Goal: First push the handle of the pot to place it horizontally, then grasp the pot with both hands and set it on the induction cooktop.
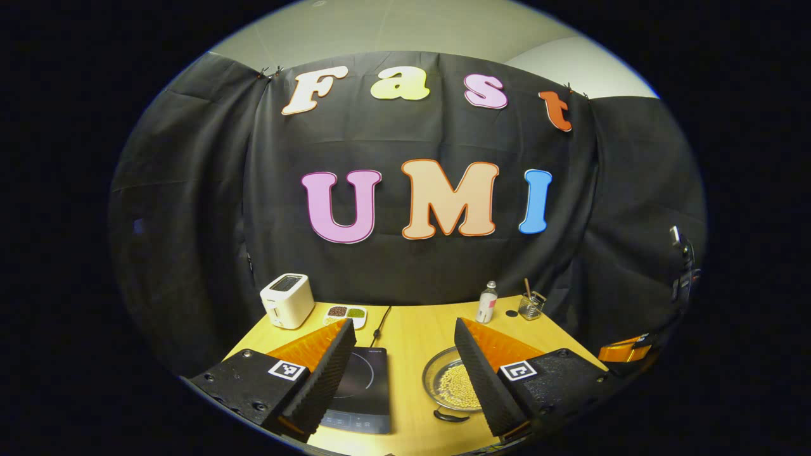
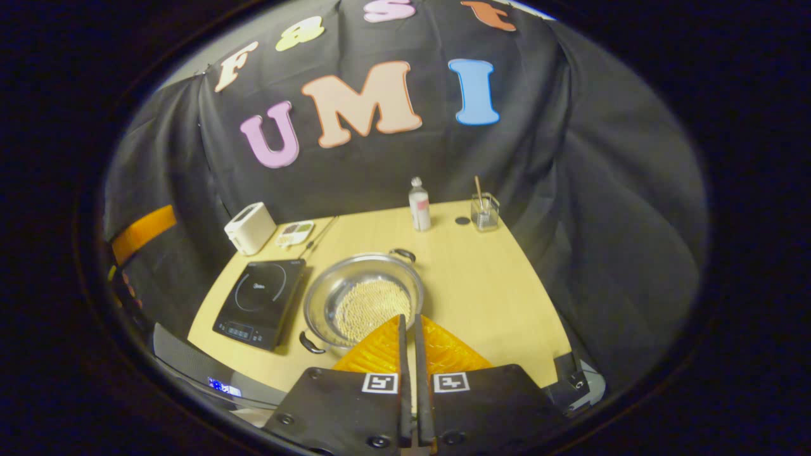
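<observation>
Your left gripper [image 1: 403,345] has its fingers wide apart, holding nothing, raised over the near edge of the table [image 2: 481,285]. Your right gripper [image 2: 408,329] has its fingers together with only a thin slit between, nothing in them, tips just above the near rim of the pot [image 2: 362,297]. The pot sits on the table just right of the cooktop [image 2: 260,303], beads inside, one handle [image 2: 310,345] toward you, the other [image 2: 403,254] at the far rim. Toaster [image 2: 249,228], bottle [image 2: 419,205] and glass [image 2: 485,212] stand along the back.

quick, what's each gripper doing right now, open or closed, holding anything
Left gripper: open, holding nothing, above the table.
Right gripper: closed, holding nothing, tips near the pot.
</observation>
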Tool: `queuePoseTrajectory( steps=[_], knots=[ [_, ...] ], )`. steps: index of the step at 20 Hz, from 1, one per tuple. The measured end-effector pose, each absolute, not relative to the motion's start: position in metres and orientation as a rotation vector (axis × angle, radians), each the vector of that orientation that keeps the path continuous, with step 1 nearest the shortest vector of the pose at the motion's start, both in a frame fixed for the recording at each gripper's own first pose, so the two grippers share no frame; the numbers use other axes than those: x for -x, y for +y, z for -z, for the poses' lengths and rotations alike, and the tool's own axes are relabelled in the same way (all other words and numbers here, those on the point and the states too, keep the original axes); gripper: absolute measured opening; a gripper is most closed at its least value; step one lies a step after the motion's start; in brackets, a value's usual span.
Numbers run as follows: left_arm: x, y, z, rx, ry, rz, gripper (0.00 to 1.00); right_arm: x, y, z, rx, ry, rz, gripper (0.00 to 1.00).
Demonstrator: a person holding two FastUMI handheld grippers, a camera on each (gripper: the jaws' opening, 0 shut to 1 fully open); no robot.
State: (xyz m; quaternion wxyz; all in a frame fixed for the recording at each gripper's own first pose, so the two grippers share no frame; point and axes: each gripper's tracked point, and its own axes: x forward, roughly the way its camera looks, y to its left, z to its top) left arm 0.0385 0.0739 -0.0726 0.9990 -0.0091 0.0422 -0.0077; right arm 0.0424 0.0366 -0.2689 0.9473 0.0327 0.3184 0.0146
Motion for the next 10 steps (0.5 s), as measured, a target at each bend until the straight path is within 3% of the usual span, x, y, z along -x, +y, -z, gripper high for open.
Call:
queuePoseTrajectory(
  steps=[10],
  knots=[
    [-0.03,0.145,0.096,0.027,0.104,-0.095,0.96,-0.029,0.074,0.383,-0.056,0.935,-0.058,0.06]
  ],
)
